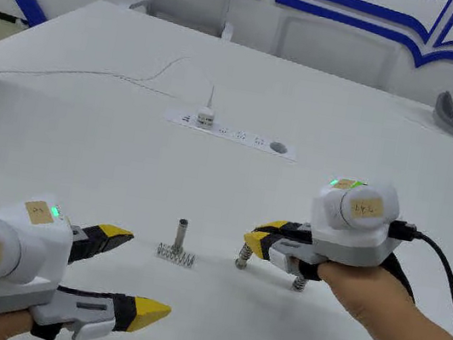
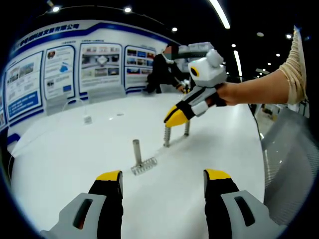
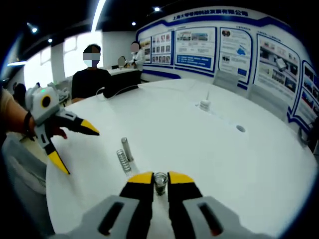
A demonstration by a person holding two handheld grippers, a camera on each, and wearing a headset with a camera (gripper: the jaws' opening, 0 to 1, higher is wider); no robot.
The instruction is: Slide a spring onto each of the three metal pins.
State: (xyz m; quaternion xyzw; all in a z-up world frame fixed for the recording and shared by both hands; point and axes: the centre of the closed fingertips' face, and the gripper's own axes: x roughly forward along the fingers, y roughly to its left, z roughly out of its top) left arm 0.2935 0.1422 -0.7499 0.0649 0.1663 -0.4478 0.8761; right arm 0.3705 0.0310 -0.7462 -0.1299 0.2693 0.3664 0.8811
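Your left claw (image 1: 135, 269) stood released, its yellow-tipped jaws wide apart, low over the near left part of the white counter (image 1: 85, 139) and holding nothing. Your right claw (image 1: 257, 237) was clenched on the top of a pin (image 1: 243, 257) that already carried a spring. In the right gripper view the head of that pin sat between the nearly shut jaws. A second sprung pin (image 1: 299, 282) stood upright just beside it, partly under your right hand (image 1: 363, 287). The third pin (image 1: 181, 234) stood upright and bare on the counter between the two claws. A loose spring (image 1: 176, 256) lay on its side at the foot of the third pin. Whether it touched the pin's base could not be told. In the left gripper view the third pin and the loose spring lay ahead of the open jaws, with the right claw and the two sprung pins beyond them. A power strip (image 1: 232, 134) lay farther back on the counter, and a thin cable (image 1: 95, 74) ran from it toward the left edge.
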